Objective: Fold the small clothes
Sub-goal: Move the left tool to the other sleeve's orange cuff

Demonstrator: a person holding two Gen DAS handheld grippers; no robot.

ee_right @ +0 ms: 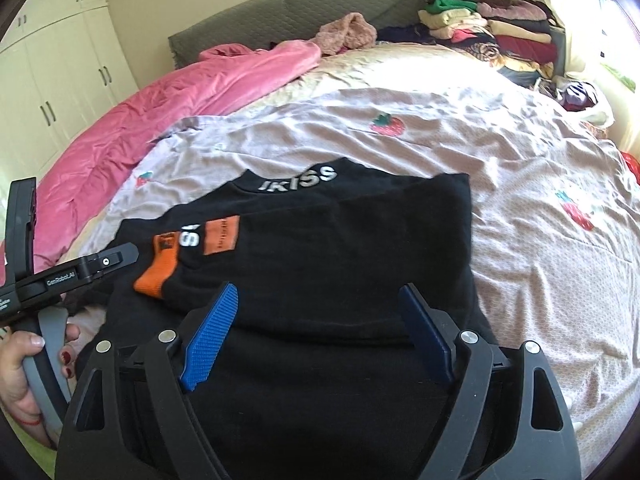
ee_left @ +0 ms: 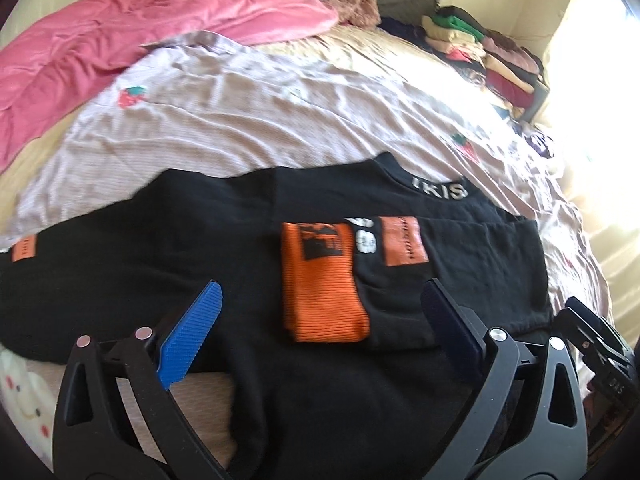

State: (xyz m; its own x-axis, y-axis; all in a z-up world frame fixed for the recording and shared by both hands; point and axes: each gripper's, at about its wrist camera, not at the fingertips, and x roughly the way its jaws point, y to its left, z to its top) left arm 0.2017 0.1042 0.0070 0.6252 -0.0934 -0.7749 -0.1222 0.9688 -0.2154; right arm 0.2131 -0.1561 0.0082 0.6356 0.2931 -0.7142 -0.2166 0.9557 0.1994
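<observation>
clearly, black top (ee_right: 320,248) collar (ee_right: 298,178) reads "ikiss".

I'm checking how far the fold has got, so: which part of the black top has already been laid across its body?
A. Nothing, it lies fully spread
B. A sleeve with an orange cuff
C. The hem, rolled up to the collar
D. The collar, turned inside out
B: a sleeve ending in an orange cuff lies folded over the body of the black top, below the lettered collar, which sits flat.
</observation>
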